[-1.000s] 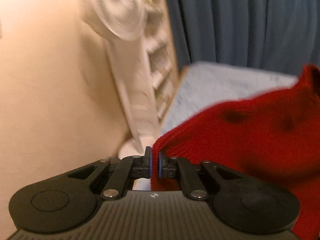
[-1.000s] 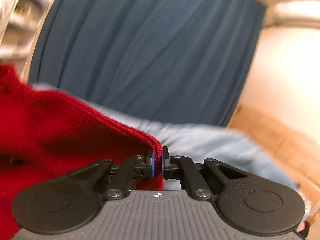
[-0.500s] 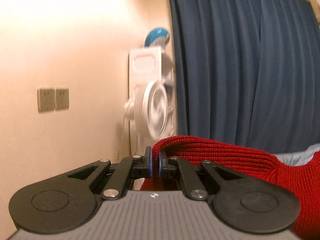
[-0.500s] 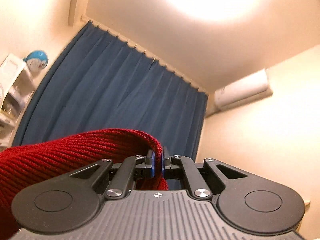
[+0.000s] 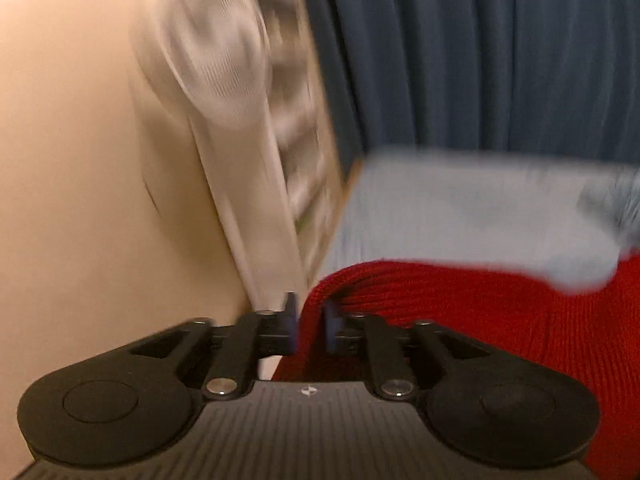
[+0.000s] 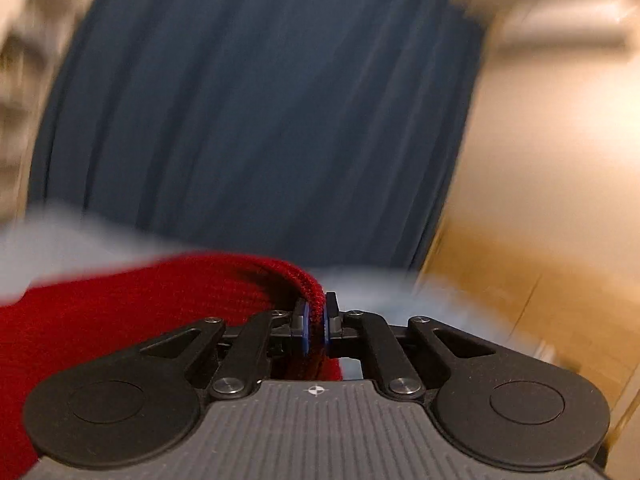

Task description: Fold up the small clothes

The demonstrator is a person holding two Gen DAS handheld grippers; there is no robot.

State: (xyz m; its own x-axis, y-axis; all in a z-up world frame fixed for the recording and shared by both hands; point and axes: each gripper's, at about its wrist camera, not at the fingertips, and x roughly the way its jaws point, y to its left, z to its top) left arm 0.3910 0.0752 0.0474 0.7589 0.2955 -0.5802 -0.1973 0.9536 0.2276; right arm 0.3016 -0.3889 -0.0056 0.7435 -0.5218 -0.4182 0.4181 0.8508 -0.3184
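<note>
A red ribbed knit garment (image 5: 480, 320) hangs stretched between my two grippers. My left gripper (image 5: 310, 322) is shut on its left corner, with the cloth running off to the right. My right gripper (image 6: 316, 318) is shut on the opposite corner of the same red garment (image 6: 120, 320), which runs off to the left. Both views are blurred by motion. The lower part of the garment is hidden below the grippers.
A light blue bed cover (image 5: 460, 216) lies ahead under the garment, also in the right wrist view (image 6: 72, 240). A dark blue curtain (image 5: 500, 52) hangs behind. A white fan (image 5: 224, 60) and shelf stand by the cream wall at left. A wooden surface (image 6: 520, 288) is at right.
Both grippers have tipped back down from facing the curtain and ceiling to facing the bed, still gripping the red garment's corners.
</note>
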